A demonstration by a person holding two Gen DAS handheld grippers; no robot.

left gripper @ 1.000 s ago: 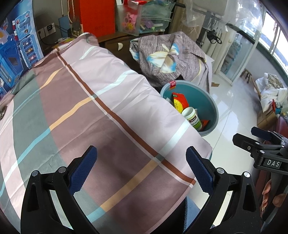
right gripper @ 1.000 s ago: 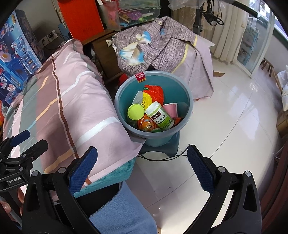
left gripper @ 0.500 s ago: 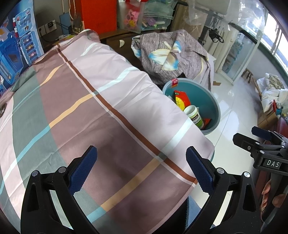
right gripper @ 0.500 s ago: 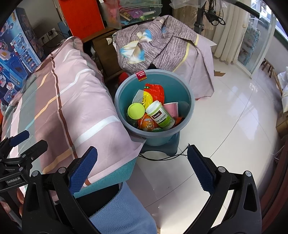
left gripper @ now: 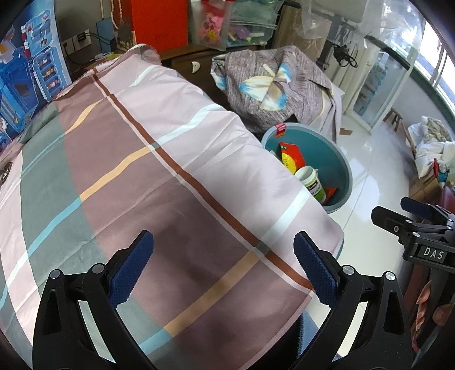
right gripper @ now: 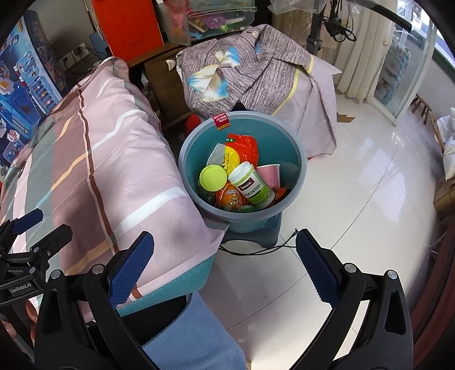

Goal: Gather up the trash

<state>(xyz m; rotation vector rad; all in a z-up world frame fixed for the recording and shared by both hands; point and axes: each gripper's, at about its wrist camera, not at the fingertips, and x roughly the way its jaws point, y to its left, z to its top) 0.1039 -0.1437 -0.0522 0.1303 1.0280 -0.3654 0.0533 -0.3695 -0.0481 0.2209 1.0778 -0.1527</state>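
Note:
A teal trash bucket [right gripper: 301, 170] stands on the floor beside the table, also in the left wrist view [left gripper: 345, 168]. It holds a green-labelled white bottle [right gripper: 251, 187], a lime lid [right gripper: 213, 178], an orange-red snack bag [right gripper: 241, 150], a pink cup [right gripper: 270, 174] and an orange packet [right gripper: 230, 196]. My left gripper [left gripper: 223, 263] is open and empty above the plaid tablecloth [left gripper: 128, 170]. My right gripper [right gripper: 224, 264] is open and empty over the floor, in front of the bucket.
A grey striped cloth [right gripper: 256, 68] covers furniture behind the bucket. A black cable [right gripper: 256, 252] lies on the white tiled floor [right gripper: 355, 213]. An orange box [right gripper: 128, 25] and clear bins [right gripper: 216, 17] stand at the back. Blue toy boxes [left gripper: 17, 85] line the left.
The left gripper has drawn back a little over the tablecloth, so the bucket sits farther right in its view. The right gripper has barely moved. Both stay open.

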